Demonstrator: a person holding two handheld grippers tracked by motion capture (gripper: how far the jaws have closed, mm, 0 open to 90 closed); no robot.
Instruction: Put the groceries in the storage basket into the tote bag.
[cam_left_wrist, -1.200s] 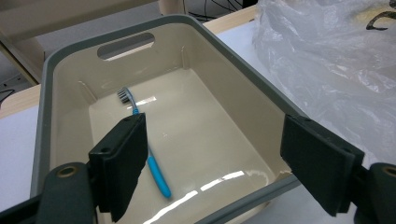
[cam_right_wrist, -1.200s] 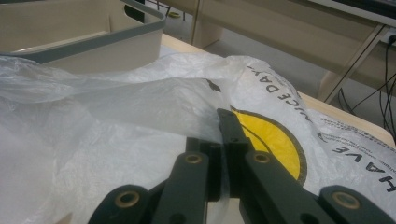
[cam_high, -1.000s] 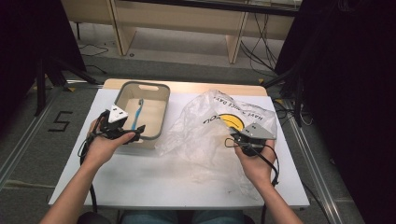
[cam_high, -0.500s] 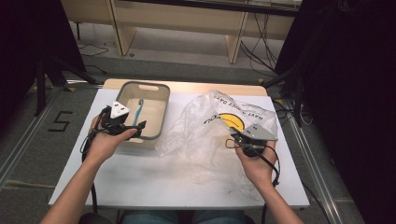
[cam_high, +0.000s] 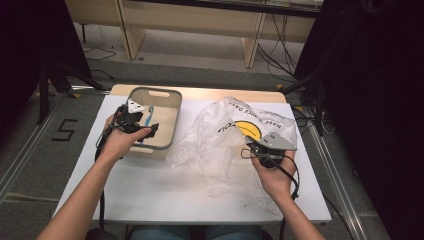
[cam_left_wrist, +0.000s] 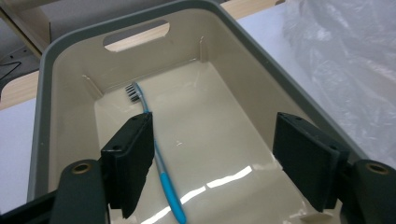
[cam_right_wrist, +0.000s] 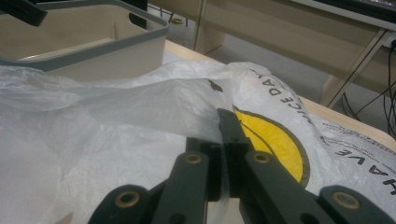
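Observation:
A beige bin with a grey rim (cam_high: 172, 107) (cam_left_wrist: 42, 93) stands at the table's back left. A blue toothbrush (cam_high: 150, 114) (cam_left_wrist: 154, 149) lies flat on its floor. My left gripper (cam_high: 145, 125) (cam_left_wrist: 212, 126) hovers over the bin's near end, open. Its jaws have just been closing a little, and nothing is pressed between them; the toothbrush runs below, past the left jaw. A crumpled clear plastic bag (cam_high: 220, 135) (cam_right_wrist: 116, 107) with a yellow smiley print (cam_high: 247, 130) spreads over the table's right half. My right gripper (cam_high: 252, 146) (cam_right_wrist: 219, 135) is shut on a fold of the bag.
The white table (cam_high: 150, 195) rests on a wooden top whose far edge shows behind the bin. Pale wooden shelf legs (cam_high: 125, 30) and cables (cam_high: 280, 55) stand beyond it. A floor mark "5" (cam_high: 65, 130) lies to the left.
My left gripper has moved away from the person and slightly right, farther over the bin. The right hand and the bag have kept still.

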